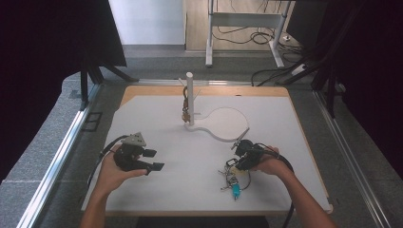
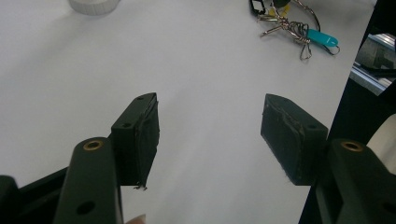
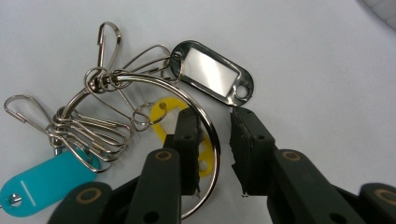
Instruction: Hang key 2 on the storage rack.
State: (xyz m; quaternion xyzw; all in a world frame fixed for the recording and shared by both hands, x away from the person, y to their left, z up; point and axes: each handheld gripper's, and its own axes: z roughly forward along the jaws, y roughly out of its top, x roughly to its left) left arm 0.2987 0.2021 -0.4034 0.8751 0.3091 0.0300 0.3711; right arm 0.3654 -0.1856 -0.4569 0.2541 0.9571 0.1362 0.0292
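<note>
Currently the right gripper is lowered over a bunch of key tags on the white table. In the right gripper view its jaws straddle the large steel key ring: the wire passes through the narrow gap, one jaw inside the loop, one outside. A sliver of gap shows on each side, so the pads do not yet seem to press on it, though the angle is poor and I would not swear to that.

On the ring: a chrome-framed tag, a yellow tag partly under the inner jaw, a teal tag, and several wire snap clips. The whole bunch lies flat at the near right of the table, seen also in the high view.

The left gripper is held idle above bare table at the left, jaws wide apart with nothing between them.

Step in hand, as I judge it: taking hold of the ring. Next move calls for pinching fully onto the wire, then lifting squarely so it does not slip out.

Containers: none. The white post stand at mid-table has a small item hanging on it, too small to identify.
</note>
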